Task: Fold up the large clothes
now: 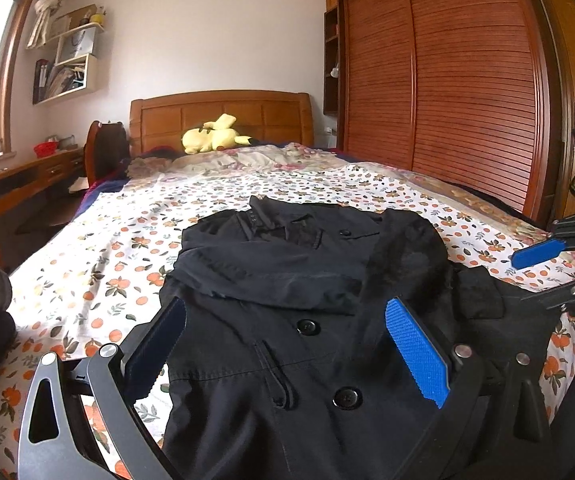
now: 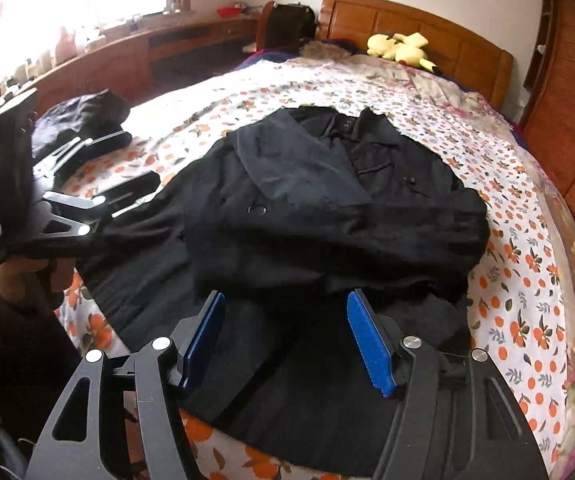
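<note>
A black button-front coat (image 1: 287, 280) lies front-up on the bed, both sleeves folded across its chest; it also shows in the right wrist view (image 2: 327, 208). My left gripper (image 1: 283, 316) is open, hovering just above the coat's lower front near its left edge, holding nothing. My right gripper (image 2: 283, 320) is open and empty above the coat's hem. The right gripper also appears at the right edge of the left wrist view (image 1: 543, 272), and the left gripper at the left of the right wrist view (image 2: 135, 160).
The bed sheet (image 1: 99, 264) has an orange fruit print. A dark garment pile (image 2: 79, 116) lies at the bed's left edge. A yellow plush toy (image 1: 211, 136) rests by the wooden headboard (image 1: 223, 116). A wardrobe (image 1: 447, 80) stands to the right, a desk (image 1: 15, 184) to the left.
</note>
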Demonstrator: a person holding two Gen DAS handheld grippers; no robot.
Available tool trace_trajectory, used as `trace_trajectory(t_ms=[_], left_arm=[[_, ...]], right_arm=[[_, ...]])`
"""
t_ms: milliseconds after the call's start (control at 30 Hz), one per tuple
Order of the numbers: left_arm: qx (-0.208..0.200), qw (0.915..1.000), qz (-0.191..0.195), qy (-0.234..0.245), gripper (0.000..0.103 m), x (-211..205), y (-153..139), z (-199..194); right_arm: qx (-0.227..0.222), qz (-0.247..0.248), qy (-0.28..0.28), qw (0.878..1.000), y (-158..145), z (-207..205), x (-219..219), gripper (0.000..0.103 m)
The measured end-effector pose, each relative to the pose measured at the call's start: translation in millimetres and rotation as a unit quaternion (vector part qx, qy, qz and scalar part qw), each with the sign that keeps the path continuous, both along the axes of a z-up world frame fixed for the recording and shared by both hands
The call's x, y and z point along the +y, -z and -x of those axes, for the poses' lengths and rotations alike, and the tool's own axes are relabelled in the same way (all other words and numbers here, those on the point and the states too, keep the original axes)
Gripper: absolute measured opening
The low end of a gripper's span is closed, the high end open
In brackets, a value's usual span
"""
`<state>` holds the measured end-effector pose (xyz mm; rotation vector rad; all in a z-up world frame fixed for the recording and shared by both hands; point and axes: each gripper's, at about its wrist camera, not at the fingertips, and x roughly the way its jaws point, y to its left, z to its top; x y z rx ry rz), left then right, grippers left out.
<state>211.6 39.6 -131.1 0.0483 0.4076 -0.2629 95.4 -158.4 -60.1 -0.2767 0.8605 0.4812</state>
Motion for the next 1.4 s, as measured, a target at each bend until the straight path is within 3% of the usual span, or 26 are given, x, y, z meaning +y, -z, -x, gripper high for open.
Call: trace_trajectory(t_ms=[300,533,700,833,1133,1200,1233,1300,1333,1400], left_arm=[[0.044,0.9987,0.001,0.025,0.101,-16.7,20.4,-14.2],[0.11,0.9926,-0.015,0.048,0.084,-34.1,49.3,-32.5],[0.139,0.9885,-0.024,0.055,0.08,-37.7,61.4,-38.6],[0.163,0.9839,-0.04,0.062,0.068,-44.6,72.8,-44.5],[0.199,0.9775,-0.05,0.047,0.067,-48.1,88.2,-59.5],[0.202,0.9769,-0.049,0.052,0.05,-48.6,88.8,-59.9],[0.204,0.9761,-0.047,0.059,0.037,-49.5,89.2,-59.4],[0.2,0.9763,-0.057,0.058,0.026,-52.2,88.8,-56.9],[0.2,0.9764,-0.057,0.06,0.014,-53.4,87.9,-55.4],[0.195,0.978,-0.043,0.062,0.007,-51.3,79.0,-49.1]], right_arm=[[-0.031,-0.007,0.043,0.999,14.9,-14.3,-27.3,0.061],[-0.035,-0.019,0.069,0.997,51.6,-31.4,-36.2,0.061],[-0.037,-0.043,0.085,0.995,69.4,-37.3,-41.2,0.061],[-0.036,-0.045,0.091,0.994,77.4,-36.6,-46.0,0.061],[-0.03,-0.05,0.09,0.994,87.0,-30.7,-54.2,0.061],[-0.032,-0.051,0.088,0.994,87.5,-29.1,-55.6,0.061],[-0.033,-0.053,0.089,0.994,86.9,-28.2,-57.0,0.061],[-0.035,-0.059,0.091,0.994,85.2,-27.2,-60.2,0.061],[-0.036,-0.061,0.092,0.993,84.4,-26.5,-62.5,0.061],[-0.036,-0.07,0.094,0.992,83.2,-25.6,-66.9,0.061]])
